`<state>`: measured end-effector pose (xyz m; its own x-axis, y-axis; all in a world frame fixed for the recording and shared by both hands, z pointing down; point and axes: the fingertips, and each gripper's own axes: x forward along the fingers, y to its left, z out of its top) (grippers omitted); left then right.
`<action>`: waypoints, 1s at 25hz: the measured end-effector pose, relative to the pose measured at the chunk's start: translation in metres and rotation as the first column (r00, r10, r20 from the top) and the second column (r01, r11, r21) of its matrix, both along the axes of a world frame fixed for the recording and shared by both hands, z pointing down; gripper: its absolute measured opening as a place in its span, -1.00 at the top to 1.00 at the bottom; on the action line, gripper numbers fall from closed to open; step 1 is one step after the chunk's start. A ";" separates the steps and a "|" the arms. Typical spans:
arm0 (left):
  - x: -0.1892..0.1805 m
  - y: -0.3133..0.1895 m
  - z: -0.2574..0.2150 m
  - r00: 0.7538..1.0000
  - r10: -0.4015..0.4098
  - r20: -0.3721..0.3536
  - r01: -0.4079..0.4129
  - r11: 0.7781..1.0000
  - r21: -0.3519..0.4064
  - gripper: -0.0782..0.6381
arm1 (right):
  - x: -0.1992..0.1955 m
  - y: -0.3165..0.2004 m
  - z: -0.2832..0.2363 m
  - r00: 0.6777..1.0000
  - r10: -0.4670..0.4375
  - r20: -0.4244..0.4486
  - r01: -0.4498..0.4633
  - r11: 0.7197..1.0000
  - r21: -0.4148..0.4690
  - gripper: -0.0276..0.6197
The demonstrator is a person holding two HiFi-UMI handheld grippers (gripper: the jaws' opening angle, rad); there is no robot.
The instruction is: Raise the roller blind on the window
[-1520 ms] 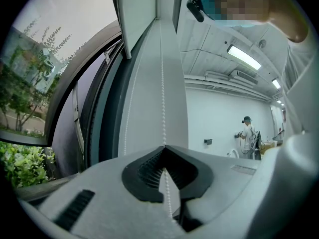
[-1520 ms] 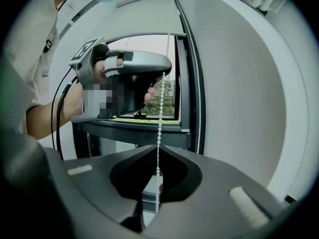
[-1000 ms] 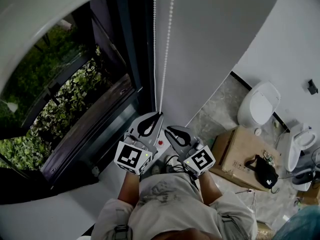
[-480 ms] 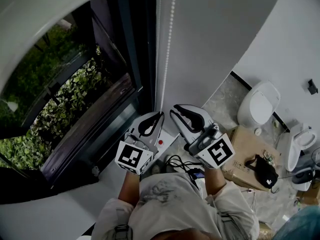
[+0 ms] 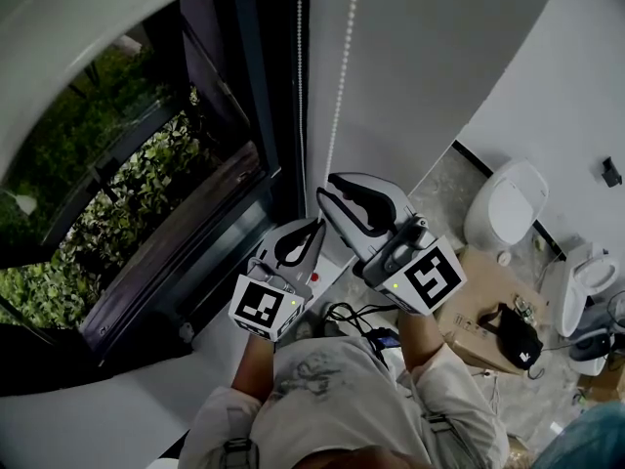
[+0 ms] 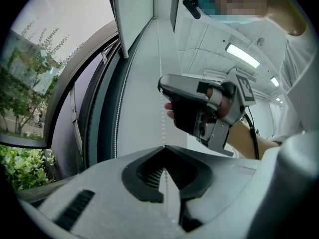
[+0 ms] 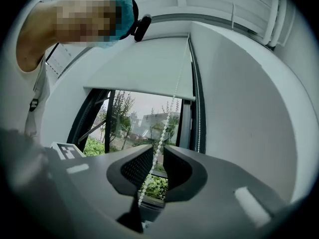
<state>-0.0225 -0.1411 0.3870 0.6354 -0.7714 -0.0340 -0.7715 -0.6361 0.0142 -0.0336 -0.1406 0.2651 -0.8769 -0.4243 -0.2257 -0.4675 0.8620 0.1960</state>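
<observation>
— Roller blind (image 7: 144, 68): where?
— Up at 12 o'clock in the right gripper view, covering the top of the window (image 7: 134, 118). Bare glass and greenery below its lower edge.
— And the bead chain (image 5: 342, 76)?
— Two strands, hanging from 12 o'clock in the head view, just beside the dark frame at the window's right edge.
— Left hand-held gripper (image 6: 164, 147)?
— Closed tight on one strand, tips pressed together, with beads visible above the tips and again in the hollow behind them. Lower of the two in the head view, at 7 o'clock of the other.
— Right hand-held gripper (image 7: 158, 149)?
— Higher up. Jaws near each other but parted by a narrow slot, with the chain threaded through that slot. Hard to tell whether touching the pads or not.
— Around them?
— Toilet (image 5: 508, 203) at 3 o'clock in the head view, a cardboard box (image 5: 479, 291) just below it, and a black bag (image 5: 513, 335) on the box.
</observation>
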 end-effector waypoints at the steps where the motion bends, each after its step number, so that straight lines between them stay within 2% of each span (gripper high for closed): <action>1: 0.001 0.000 0.000 1.000 0.001 0.002 -0.001 1.000 0.001 0.75 | -0.001 -0.001 0.000 1.000 0.001 -0.008 -0.001 1.000 -0.003 0.68; 7: 0.001 0.001 -0.001 1.000 0.001 -0.009 -0.001 1.000 0.003 0.75 | -0.008 -0.003 -0.010 1.000 -0.020 -0.017 0.019 1.000 -0.014 0.78; 13: -0.002 0.001 0.001 1.000 0.000 -0.010 0.000 1.000 0.002 0.75 | -0.006 -0.003 -0.008 1.000 0.004 0.008 -0.004 1.000 -0.004 0.88; 18: -0.001 0.000 0.022 1.000 -0.004 0.004 0.004 0.999 -0.042 0.75 | -0.009 -0.004 0.001 0.999 0.040 0.000 -0.040 0.999 0.037 0.88; 25: 0.002 0.001 0.051 1.000 0.001 0.009 0.000 0.996 -0.088 0.75 | -0.005 -0.002 0.028 0.998 0.055 -0.003 -0.055 0.998 0.019 0.88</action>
<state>-0.0209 -0.1402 0.4384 0.6356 -0.7710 0.0397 -0.7717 -0.6328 0.0637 -0.0384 -0.1431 0.2933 -0.8531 -0.4676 -0.2314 -0.5135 0.8312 0.2133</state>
